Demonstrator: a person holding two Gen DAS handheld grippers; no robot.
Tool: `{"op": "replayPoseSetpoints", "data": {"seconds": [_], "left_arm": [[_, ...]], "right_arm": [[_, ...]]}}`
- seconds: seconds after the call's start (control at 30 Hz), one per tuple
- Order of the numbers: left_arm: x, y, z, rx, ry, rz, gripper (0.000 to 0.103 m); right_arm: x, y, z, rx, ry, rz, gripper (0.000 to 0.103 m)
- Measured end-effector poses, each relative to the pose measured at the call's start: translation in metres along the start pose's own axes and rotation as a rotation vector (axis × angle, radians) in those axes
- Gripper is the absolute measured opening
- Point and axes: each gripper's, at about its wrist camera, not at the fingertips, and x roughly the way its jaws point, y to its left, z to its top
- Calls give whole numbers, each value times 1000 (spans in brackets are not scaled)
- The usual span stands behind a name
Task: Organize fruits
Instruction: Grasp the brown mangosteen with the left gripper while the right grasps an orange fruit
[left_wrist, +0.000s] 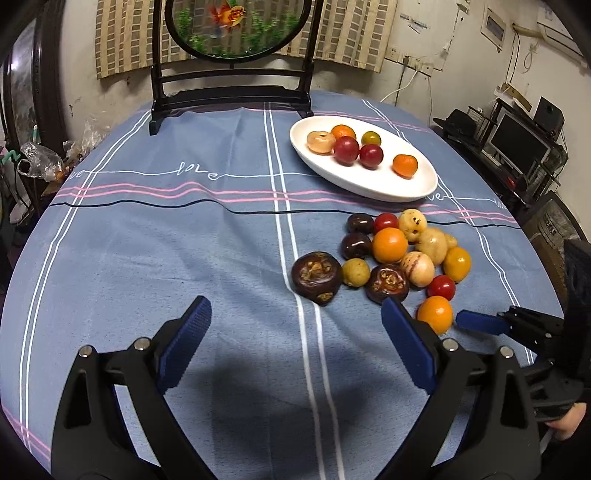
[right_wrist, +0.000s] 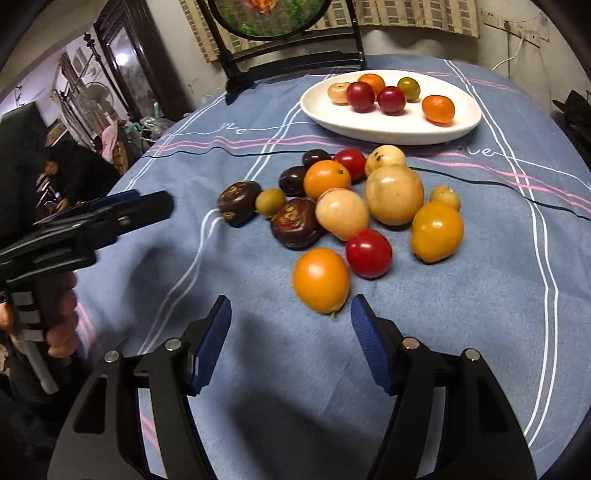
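The fruit sorting was partway done. Six fruits already sat on the white plate (left_wrist: 369, 181) toward the far edge of the counter (left_wrist: 147, 236). A pile of loose fruits (left_wrist: 399, 254) waited on the blue cloth just in front of the plate.

The right gripper (right_wrist: 290, 314) hung low by the near side of the pile, its fingers apart with nothing between them. An orange fruit (right_wrist: 321, 278) lay just ahead of the right finger, not yet in the gap. I think that one was the pick. The gripper would have to slide a bit to the right and forward, so that the fruit sat between the fingers, then close softly, because round fruit rolls.

The left gripper (left_wrist: 295, 314) was spread very wide and empty, over bare cloth near the dark brown fruit (left_wrist: 317, 277).

The left view showed one blue finger of the right gripper close beside the orange fruit. The right view showed a hand (right_wrist: 59, 317) holding the left gripper's handle.
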Motion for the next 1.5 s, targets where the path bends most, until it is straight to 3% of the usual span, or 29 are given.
{"op": "replayPoseSetpoints", "data": {"seconds": [0.07,0.13,0.2,0.5,0.57,0.63,0.83,0.9,0.93,1.13,1.5], "left_arm": [[1,0,0,-1,1,-3,95],[3,-1,1,-2,6,-16,95],[6,-4,1,5,11,-15,95],[34,-11,-1,58,42,2,94],[43,-15,1,85,48,-1,86],[51,-19,5,123,67,-27,68],[79,-20,14,169,123,-71,60],[86,-20,13,180,136,-69,48],[89,-20,13,182,140,-61,47],[83,-16,13,145,121,-73,46],[17,-31,14,106,25,-127,45]], "right_arm": [[5,-3,2,9,3,-12,65],[15,-9,6,26,19,-3,46],[20,-11,8,7,7,-16,37],[-20,-20,-2,21,-61,-50,37],[-29,-28,-5,46,-70,-44,37],[-33,-34,-6,67,-76,-39,37],[-41,-42,-9,104,-96,-2,37],[-41,-44,-8,111,-98,3,37],[-41,-45,-8,115,-100,4,37],[-44,-49,-7,132,-111,2,37],[-48,-38,3,86,-124,-3,37]]}}
